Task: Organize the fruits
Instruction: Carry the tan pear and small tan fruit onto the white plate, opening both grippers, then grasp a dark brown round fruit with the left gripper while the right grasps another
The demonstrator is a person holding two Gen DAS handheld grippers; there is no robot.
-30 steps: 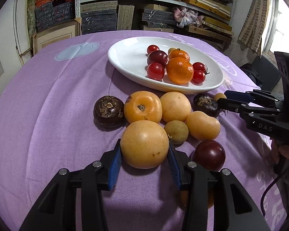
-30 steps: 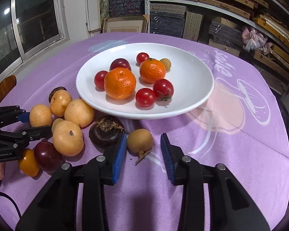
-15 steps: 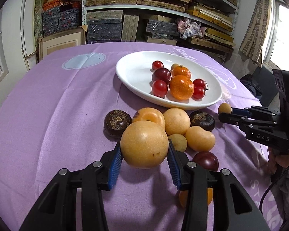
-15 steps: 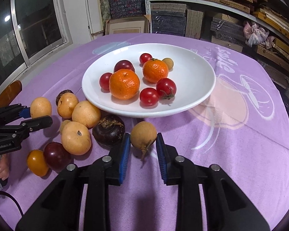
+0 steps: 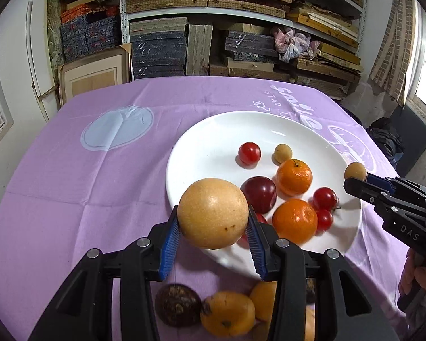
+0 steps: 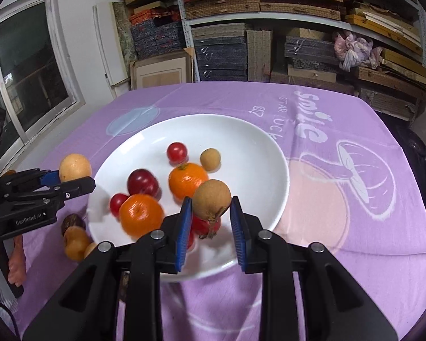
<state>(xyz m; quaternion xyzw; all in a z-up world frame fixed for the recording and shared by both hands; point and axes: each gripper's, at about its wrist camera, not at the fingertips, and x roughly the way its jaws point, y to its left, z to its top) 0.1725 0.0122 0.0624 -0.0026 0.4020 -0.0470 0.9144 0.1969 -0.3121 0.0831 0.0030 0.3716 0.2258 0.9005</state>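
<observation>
Fruits are sitting in three places: a loose group on the purple worktop (image 5: 71, 199), some on the white plate (image 5: 213, 153), and one in each tool.

Left side: left tool (image 5: 213, 228) is clamping a large yellow pear-like fruit (image 5: 213, 213) between its blue pads, holding it off the cloth over the near-left rim of the plate. In the right wrist view the same tool (image 6: 79, 177) is showing at the plate's left edge with the fruit in its grip.

Below the left tool, a dark brown fruit (image 5: 177, 304) and an orange persimmon-like fruit (image 5: 227, 312) are lying on the worktop, touching; more yellow fruit is sitting behind the tool arm, partly hidden.

Centre: plate is carrying two mandarins (image 5: 294, 176), a dark plum (image 5: 259, 193), several cherry tomatoes (image 5: 249, 153) and a small tan longan (image 5: 283, 153). Mandarins, plum and near tomatoes are bunching close together; the far tomato and longan are sitting apart from them.

Right side: right tool (image 6: 211, 214) is clamping a brown longan-like fruit (image 6: 211, 199), stem hanging down, above the plate's near-right area. The left wrist view is showing this tool (image 5: 356, 177) at the plate's right rim.
</observation>
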